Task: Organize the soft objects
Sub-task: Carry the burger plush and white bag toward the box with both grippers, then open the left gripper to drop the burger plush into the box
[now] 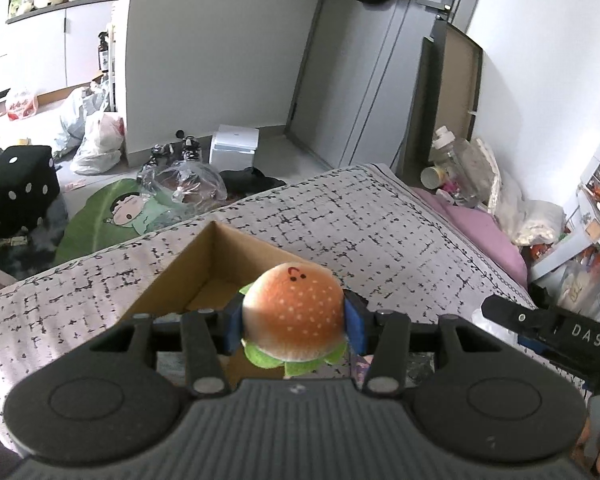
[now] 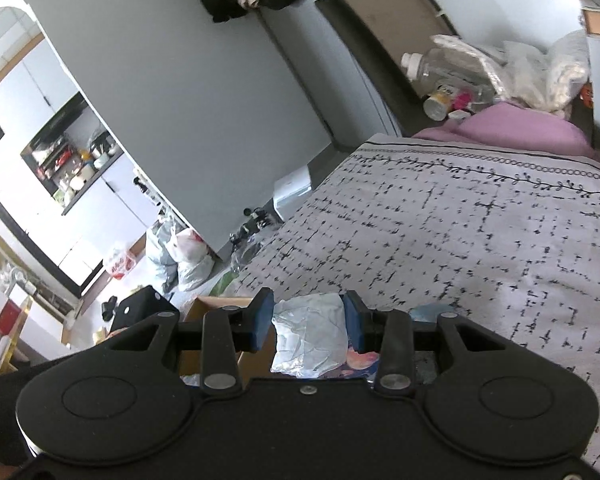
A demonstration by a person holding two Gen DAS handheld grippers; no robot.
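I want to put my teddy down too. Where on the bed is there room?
The patterned bedspread is bare between the cardboard box and the purple pillow. Past the pillow, the corner with the bottle and cup is crowded.

TEXT: "DAS" | COLOUR: white letters | ON: black right gripper (image 1: 556, 334) body | PLACE: near right, left wrist view

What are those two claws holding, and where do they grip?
The left gripper squeezes a burger plush by the sides of its bun. The right gripper pinches a crinkled plastic packet at its upper sides.
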